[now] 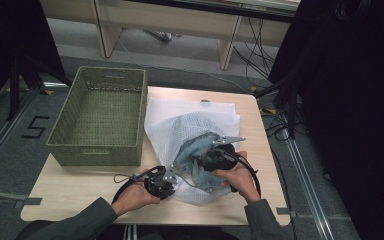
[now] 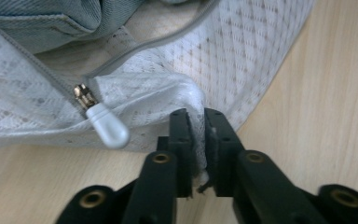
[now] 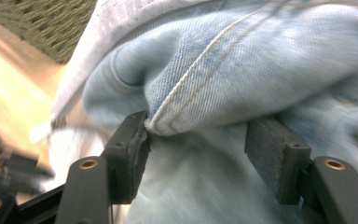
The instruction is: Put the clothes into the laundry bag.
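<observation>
So the white mesh laundry bag [image 1: 180, 130] is lying on the right half of the bench [image 1: 70, 192], and the light blue jeans [image 1: 200, 145] are stuffed partway into its open mouth, bunched up toward my side of the bench. My left claw [image 1: 172, 176] is clamped on the bag's edge right at the near corner of the opening; in the left gripper view you can see a fold of the mesh fabric [image 2: 200, 135] pinched between the two black pads, with the zipper's white pull tab [image 2: 107, 127] hanging just beside it on the zipper track. My right claw [image 1: 212, 155] sits right on top of the denim pile, and in the right gripper view its pads are spread wide apart, with a stitched seam fold of the jeans [image 3: 200, 93] bulging into the gap between them; one pad touches the seam's end while the other stands clear, so it's not gripping anything. That view's a bit smeared, fyi. The two claws are near each other at the bag's mouth. Just beside the bag, on the left of the bench, is the green woven basket [image 1: 60, 132].
</observation>
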Demonstrator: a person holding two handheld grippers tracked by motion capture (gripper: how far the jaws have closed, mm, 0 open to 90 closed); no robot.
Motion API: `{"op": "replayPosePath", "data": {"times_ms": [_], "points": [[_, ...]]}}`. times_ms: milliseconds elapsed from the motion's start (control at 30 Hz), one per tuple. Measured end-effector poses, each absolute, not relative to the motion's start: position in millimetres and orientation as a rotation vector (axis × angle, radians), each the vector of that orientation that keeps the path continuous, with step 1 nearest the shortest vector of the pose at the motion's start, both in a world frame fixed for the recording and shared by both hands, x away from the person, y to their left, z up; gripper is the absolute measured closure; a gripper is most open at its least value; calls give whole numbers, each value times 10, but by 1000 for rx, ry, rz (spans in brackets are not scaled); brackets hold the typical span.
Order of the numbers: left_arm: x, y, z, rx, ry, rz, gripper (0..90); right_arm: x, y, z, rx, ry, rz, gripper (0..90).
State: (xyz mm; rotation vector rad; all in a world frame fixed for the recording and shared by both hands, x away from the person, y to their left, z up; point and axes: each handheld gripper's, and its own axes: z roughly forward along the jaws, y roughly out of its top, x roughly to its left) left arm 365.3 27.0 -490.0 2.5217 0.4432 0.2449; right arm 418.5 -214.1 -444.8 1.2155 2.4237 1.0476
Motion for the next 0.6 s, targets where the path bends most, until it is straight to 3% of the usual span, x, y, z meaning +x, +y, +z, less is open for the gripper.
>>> {"op": "replayPosePath", "data": {"times_ms": [133,333,500,600], "points": [[3537,159,-4710,2421,405,252,600,4072,-2297,-4467,1194,2417,1005,388],[3417,-213,-4818,2356,371,166,451,4020,-2498,-4490,1284,2382,1019,373],[3448,-485,-5016,2343,390,163,436,4005,-2541,-4513,1302,2357,1014,369],[3475,-531,-5095,2345,369,165,589,4039,-2592,-4525,1274,2317,984,368]]}}
